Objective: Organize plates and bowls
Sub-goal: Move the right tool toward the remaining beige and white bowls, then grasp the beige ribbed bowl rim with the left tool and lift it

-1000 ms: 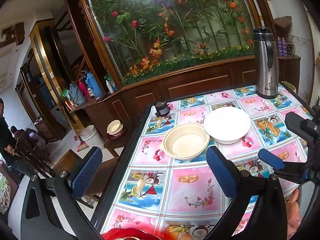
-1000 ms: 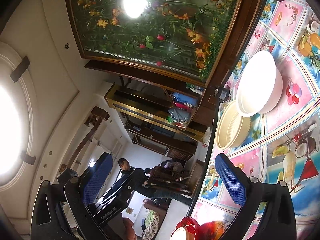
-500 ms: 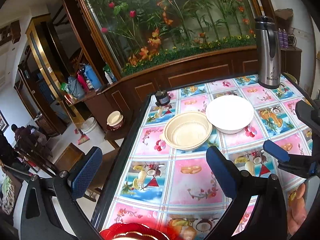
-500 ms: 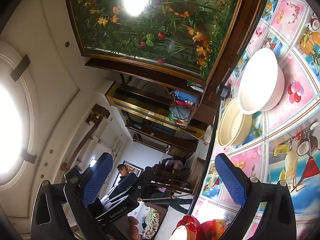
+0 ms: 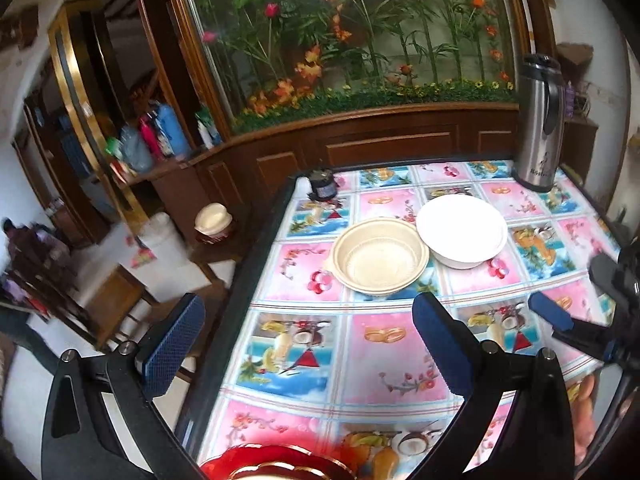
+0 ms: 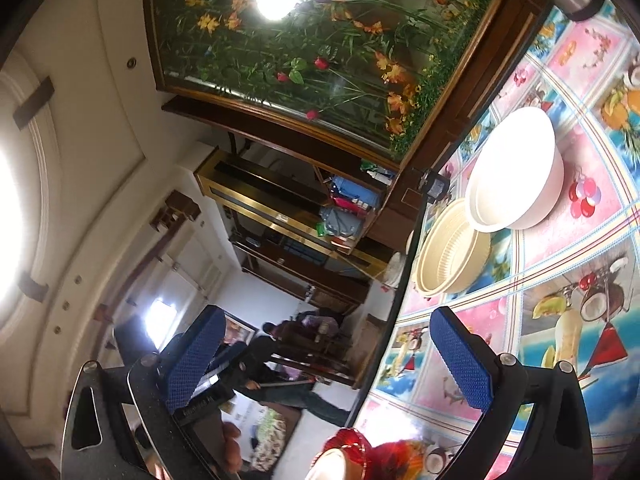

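A cream bowl (image 5: 380,257) and a white bowl (image 5: 462,230) stand side by side and touching on the table's far half. They also show in the right wrist view, cream (image 6: 452,254) and white (image 6: 516,170). A red plate with a gold rim (image 5: 276,465) lies at the near table edge, below my left gripper (image 5: 306,344), which is open and empty. My right gripper (image 6: 326,362) is open and empty, rolled sideways; its blue pad shows at the right in the left wrist view (image 5: 550,317).
The table (image 5: 384,364) has a colourful patterned cloth. A steel thermos (image 5: 538,124) stands at its far right corner, a small dark jar (image 5: 322,186) at its far left corner. Beyond the table's left edge are a wooden stool and the floor.
My left gripper's view has tilted down and moved a little nearer the bowls. The right gripper has hardly moved. The bowls and the red plate have stayed in place.
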### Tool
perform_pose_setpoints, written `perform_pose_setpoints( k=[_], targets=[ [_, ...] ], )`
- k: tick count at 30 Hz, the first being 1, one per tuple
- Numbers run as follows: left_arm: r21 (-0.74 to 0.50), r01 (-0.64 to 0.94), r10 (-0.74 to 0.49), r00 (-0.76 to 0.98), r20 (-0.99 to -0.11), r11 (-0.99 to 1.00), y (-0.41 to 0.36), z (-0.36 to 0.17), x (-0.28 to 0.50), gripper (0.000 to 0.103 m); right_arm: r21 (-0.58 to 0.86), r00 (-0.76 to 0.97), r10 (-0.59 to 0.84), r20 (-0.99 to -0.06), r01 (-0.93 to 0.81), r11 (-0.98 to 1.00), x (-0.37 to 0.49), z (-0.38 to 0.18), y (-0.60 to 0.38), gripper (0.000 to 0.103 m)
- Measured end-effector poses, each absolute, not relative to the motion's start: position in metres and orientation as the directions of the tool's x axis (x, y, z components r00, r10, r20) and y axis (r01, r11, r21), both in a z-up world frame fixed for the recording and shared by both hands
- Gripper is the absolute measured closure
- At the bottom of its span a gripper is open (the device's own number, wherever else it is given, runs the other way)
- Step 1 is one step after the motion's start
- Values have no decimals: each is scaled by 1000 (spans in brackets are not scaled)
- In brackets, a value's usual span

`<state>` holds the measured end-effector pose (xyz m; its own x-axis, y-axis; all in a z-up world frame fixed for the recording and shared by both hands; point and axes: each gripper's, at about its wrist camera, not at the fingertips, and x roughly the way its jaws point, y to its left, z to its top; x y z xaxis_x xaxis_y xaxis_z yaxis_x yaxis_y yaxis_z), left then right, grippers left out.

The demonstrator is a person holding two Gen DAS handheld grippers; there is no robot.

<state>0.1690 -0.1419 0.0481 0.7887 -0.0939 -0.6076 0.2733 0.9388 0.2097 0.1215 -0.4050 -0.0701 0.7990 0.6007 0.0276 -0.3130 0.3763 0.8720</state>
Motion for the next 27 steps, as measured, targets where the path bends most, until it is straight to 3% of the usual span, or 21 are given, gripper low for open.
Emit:
perform_pose_setpoints(
  k=[5, 11, 23, 27],
  targets=[
    [86, 328, -170, 676, -717, 941, -128, 33, 232, 0, 845, 814, 580, -21, -295, 445, 121, -69, -400, 1],
    [-37, 274, -184, 530, -828, 961, -122, 5, 319, 0, 860, 814, 580, -29, -275, 429, 126, -76, -405, 1],
    [-146, 143, -182, 281, -942, 979, -157, -80, 399, 0, 926, 813, 582, 16, -232, 298, 132, -94, -424, 1],
    [-174, 101, -196, 284, -939, 980, -152, -90, 410, 0, 936, 808, 588, 14, -217, 276, 136, -98, -422, 1]
  ],
)
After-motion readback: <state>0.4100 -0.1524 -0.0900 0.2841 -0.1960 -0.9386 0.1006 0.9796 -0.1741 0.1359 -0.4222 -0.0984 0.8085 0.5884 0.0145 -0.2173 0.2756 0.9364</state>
